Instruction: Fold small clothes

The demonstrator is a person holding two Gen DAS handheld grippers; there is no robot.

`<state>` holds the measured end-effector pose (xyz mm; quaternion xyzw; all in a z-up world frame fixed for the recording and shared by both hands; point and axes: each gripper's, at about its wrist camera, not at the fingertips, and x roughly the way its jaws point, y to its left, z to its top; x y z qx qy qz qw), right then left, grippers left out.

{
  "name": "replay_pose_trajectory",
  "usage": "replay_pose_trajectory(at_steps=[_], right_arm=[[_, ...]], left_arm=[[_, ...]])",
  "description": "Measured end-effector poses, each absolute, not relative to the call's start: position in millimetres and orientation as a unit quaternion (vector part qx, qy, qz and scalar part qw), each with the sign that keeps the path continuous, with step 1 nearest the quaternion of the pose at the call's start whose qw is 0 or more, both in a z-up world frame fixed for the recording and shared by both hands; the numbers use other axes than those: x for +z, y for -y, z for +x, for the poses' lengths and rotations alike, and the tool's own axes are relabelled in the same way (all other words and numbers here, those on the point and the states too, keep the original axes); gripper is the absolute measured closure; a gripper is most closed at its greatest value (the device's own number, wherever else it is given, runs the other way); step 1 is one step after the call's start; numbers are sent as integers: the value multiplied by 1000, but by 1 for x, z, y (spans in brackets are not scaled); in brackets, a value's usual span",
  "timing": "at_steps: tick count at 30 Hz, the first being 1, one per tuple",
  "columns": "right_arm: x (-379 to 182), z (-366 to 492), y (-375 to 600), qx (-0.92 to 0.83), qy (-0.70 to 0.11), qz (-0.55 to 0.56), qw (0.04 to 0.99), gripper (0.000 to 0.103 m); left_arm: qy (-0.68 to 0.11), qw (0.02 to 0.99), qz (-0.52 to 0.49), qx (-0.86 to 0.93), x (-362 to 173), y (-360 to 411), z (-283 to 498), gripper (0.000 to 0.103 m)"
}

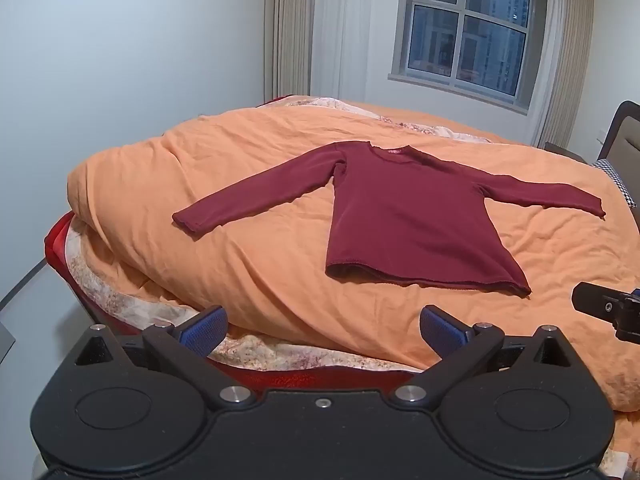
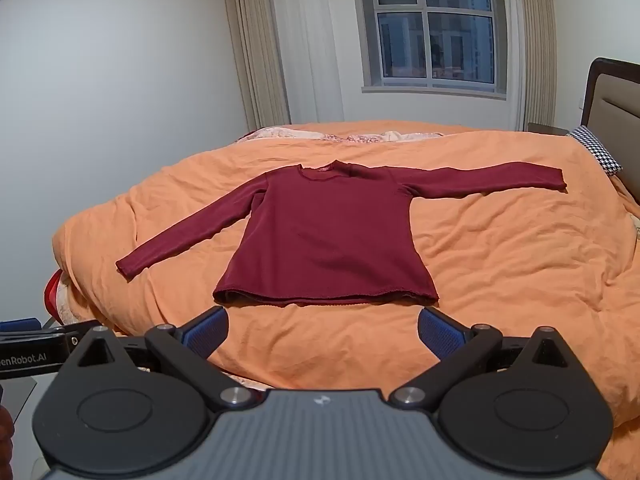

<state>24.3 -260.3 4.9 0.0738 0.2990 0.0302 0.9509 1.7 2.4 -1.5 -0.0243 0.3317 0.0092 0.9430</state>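
A dark red long-sleeved top (image 1: 404, 216) (image 2: 324, 240) lies flat and face up on the orange duvet (image 1: 248, 264) (image 2: 500, 260), both sleeves spread out to the sides and its hem toward me. My left gripper (image 1: 322, 330) hovers open near the bed's front edge, short of the hem and a little to its left, nothing between its blue pads (image 1: 204, 330). My right gripper (image 2: 322, 330) is open too, just short of the hem's middle, with nothing held. Part of the other gripper (image 1: 608, 310) (image 2: 28, 346) shows at the edge of each view.
The bed fills the room ahead, with a patterned sheet and red underlayer (image 1: 120, 300) at the left corner. A checked pillow (image 2: 596, 150) and headboard (image 2: 616, 100) stand at the right. A window (image 2: 434, 24) with curtains is behind, white wall to the left.
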Motion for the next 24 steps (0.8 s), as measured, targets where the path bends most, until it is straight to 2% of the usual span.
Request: replay_pose_trajectory(at_steps=[24], right_arm=[[6,21,266,22,-300,81,950,0]], left_arm=[[-331,943,-22,8,-1,4,-8,1]])
